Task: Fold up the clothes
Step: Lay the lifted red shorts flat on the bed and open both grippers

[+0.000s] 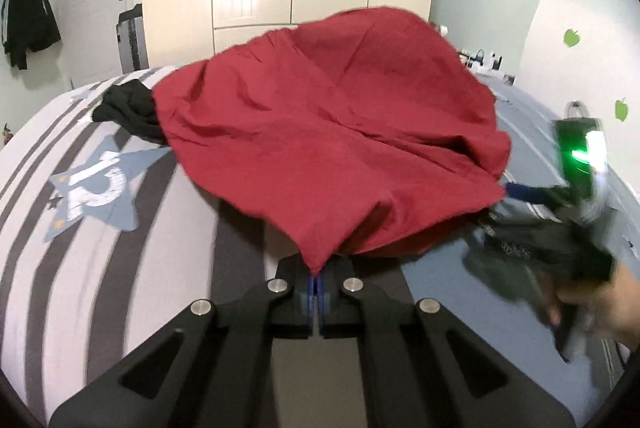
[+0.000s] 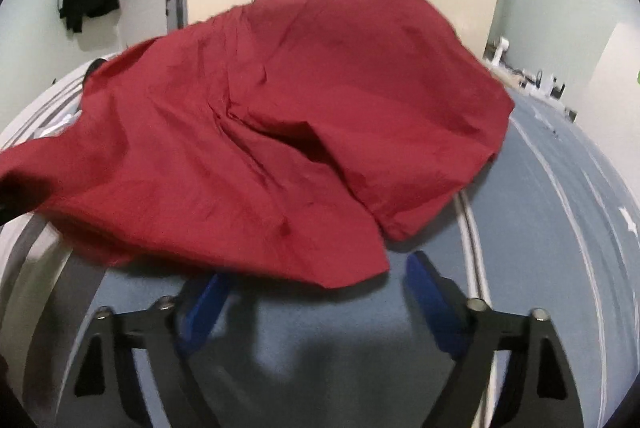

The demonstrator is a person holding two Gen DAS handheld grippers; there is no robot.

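both tongs are at the near edge of the red garment, which lies spread and rumpled across the striped bedspread. left gripper has its blue pads pressed together on a corner of the red cloth, the point of fabric running straight down into the closed jaws. right gripper is spread, its blue fingers standing apart on either side of the hem without touching it; the nearest edge of the cloth hangs just in front of the gap, so nothing is pinched there yet. from the left wrist view the right gripper shows at the far right, blurred, with a person's hand around its handle and a green light on its body. as for the folding, it looks barely begun: the garment is still a loose, billowed heap with deep creases through its middle and one flap doubled over on the right side, no neat fold to be seen. a black garment lies bunched beyond it on the left, partly under the red edge, also unfolded. what seems left is nearly everything: getting a second hold on the hem, pulling the red piece flat, folding it, then dealing with the black one.
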